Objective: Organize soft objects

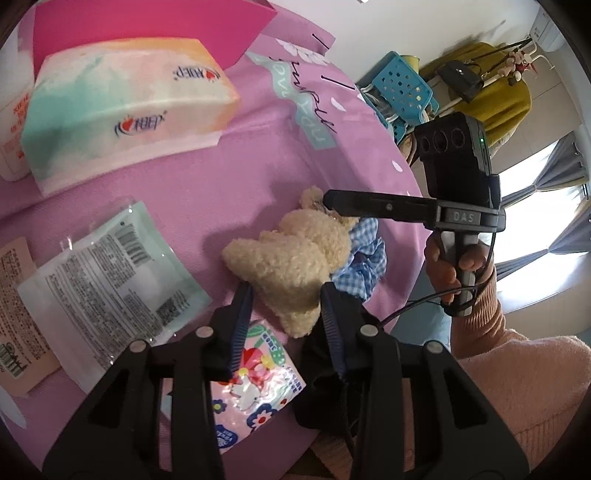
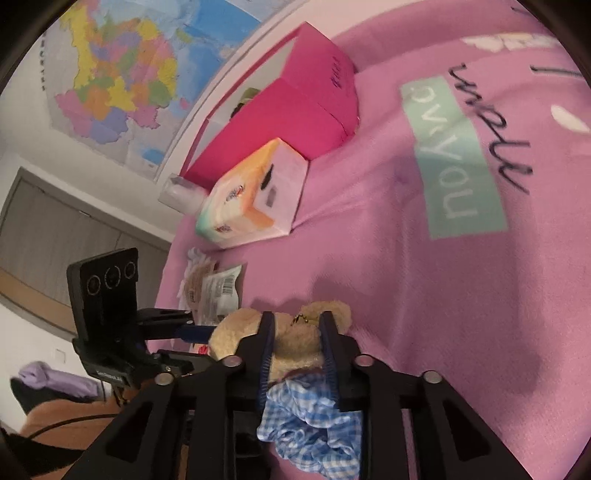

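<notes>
A beige plush bear (image 1: 295, 258) in a blue gingham dress (image 1: 364, 258) lies on the pink cloth (image 1: 207, 177). My left gripper (image 1: 286, 291) has its jaws around the bear's lower end, pads touching its fur. My right gripper (image 2: 295, 325) has its jaws closed on the bear's head (image 2: 295, 339), with the gingham dress (image 2: 314, 424) bunched between the fingers. In the left wrist view the right gripper's finger (image 1: 376, 206) reaches in from the right onto the bear's head.
A pastel tissue pack (image 1: 122, 107) and a magenta box (image 1: 147, 29) lie beyond the bear. A flat mint packet (image 1: 107, 273), a beige packet (image 1: 18, 306) and a cartoon packet (image 1: 255, 380) lie near my left gripper. A blue basket (image 1: 402, 88) stands off the bed.
</notes>
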{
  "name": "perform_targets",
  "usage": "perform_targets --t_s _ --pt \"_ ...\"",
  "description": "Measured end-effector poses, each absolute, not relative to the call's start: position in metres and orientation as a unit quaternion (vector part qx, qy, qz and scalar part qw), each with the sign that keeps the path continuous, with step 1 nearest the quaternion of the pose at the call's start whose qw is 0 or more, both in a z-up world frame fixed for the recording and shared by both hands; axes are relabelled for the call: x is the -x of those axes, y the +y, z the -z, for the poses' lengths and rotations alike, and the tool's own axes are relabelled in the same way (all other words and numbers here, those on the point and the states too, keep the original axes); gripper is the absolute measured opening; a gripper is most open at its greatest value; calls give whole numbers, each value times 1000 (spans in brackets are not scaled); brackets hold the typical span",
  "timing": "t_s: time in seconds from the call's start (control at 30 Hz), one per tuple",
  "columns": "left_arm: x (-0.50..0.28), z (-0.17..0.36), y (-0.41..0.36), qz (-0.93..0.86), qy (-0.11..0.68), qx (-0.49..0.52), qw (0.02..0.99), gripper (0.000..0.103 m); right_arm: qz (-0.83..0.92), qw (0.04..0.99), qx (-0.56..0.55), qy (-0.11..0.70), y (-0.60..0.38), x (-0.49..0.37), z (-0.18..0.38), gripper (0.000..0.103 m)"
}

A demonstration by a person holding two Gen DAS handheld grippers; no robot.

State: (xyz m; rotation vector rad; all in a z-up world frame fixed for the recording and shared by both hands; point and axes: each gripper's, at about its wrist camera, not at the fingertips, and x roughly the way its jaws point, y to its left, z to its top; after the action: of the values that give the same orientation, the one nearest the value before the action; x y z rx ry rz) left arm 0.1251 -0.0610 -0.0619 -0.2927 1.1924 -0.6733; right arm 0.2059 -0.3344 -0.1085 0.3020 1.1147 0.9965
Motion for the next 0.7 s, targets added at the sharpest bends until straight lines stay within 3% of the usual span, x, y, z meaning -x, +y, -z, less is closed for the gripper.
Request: perform_targets --t_s 0.03,0.17,0.27,0.7 --pt "-125 62 -61 311 550 134 764 39 -450 722 -135 508 -333 -204 109 37" --pt "-126 65 -64 316 554 134 759 40 -454 716 -125 515 -330 -200 112 37" --pt "-127 64 -67 312 552 132 762 40 -454 728 -112 501 -326 -196 109 21" --pt "-140 -4 -43 295 465 120 826 40 -478 776 -66 406 -306 -193 40 19"
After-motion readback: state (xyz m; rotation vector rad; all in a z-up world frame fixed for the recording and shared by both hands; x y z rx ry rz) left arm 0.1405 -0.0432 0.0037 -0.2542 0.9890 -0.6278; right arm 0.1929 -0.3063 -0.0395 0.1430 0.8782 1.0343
